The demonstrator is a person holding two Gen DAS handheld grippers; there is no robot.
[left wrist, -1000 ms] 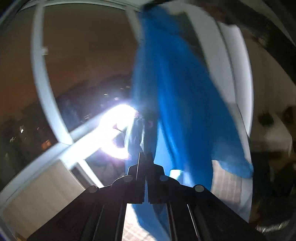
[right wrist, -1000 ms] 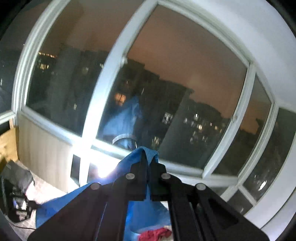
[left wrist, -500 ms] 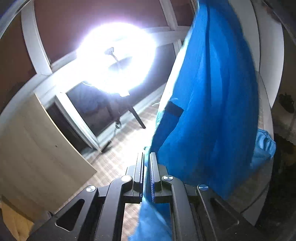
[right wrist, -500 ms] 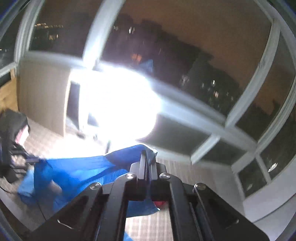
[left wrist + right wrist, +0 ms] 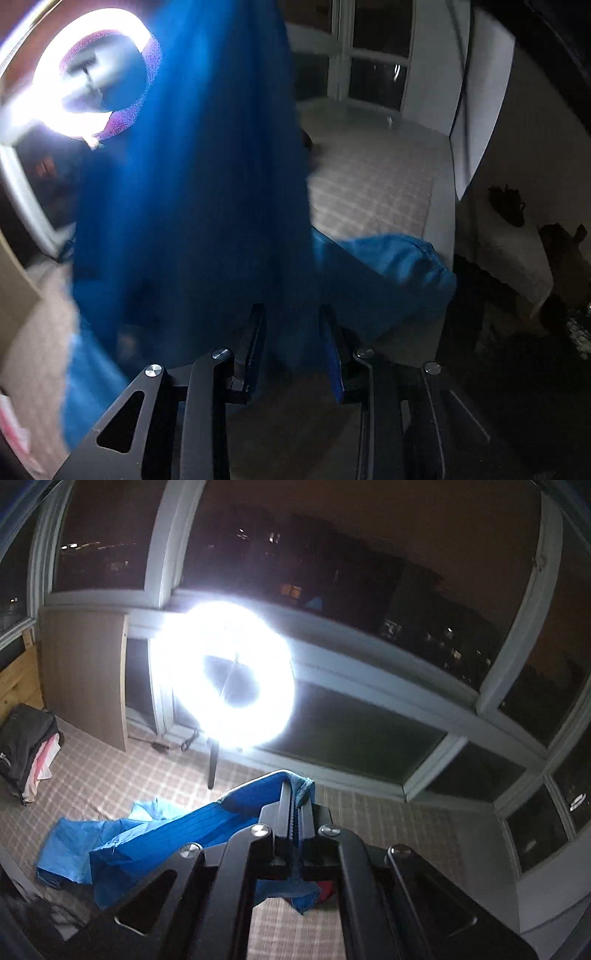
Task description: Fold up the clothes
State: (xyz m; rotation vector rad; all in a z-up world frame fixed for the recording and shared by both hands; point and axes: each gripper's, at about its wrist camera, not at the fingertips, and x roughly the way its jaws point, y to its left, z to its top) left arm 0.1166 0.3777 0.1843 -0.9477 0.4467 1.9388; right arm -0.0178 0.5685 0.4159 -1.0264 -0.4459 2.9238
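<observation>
The left gripper (image 5: 291, 343) has its jaws opening, loose blue woven garment (image 5: 192, 192) hanging between them. The right gripper (image 5: 295, 805) is clenched on its edge; the cloth trails leftward onto the checked bedcover (image 5: 122, 786), below the glaring ring lamp (image 5: 225, 679).

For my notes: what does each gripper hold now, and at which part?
Right gripper pinches the blue cloth at its top edge. Left gripper is opening; cloth hangs between its jaws, unpressed.
</observation>
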